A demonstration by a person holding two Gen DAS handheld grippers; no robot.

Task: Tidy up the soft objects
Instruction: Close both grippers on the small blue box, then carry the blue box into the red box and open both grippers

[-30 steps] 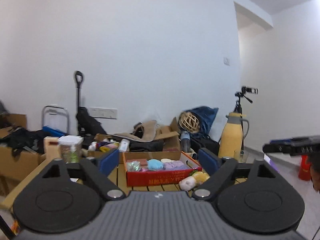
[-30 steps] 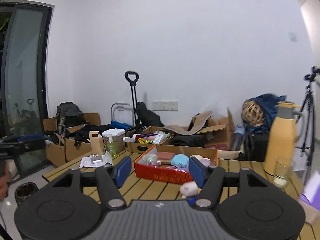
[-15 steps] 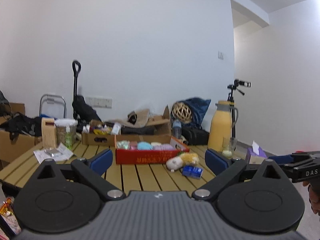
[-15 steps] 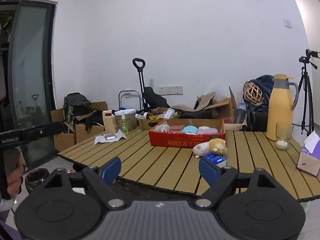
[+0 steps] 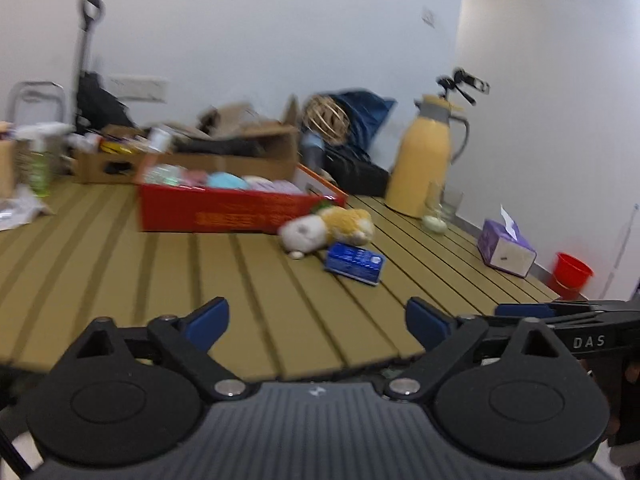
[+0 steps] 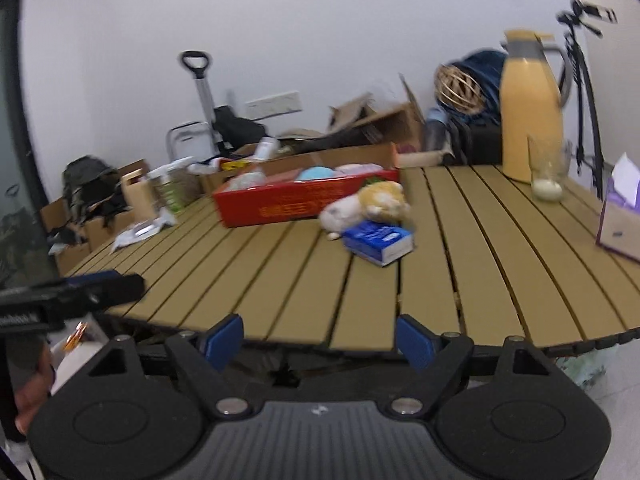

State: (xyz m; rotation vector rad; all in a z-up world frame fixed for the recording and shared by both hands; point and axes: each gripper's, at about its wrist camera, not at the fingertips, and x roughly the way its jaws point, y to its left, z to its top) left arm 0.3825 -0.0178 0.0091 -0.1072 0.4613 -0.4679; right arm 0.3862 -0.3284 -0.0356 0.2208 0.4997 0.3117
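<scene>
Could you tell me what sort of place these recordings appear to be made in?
Probably a spare room used as a data-collection space: a slatted wooden table, open cardboard boxes of clutter along a bare white wall, and a camera tripod in the corner.

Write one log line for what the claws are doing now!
left claw open, empty | right claw open, empty | plush toy on table beside red box

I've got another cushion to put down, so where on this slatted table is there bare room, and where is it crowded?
Bare slats run along the table's near edge, in front of the red box. More lie between the blue packet and the tissue box. Crowded: the plush toy against the red box, and the far left corner.
</scene>
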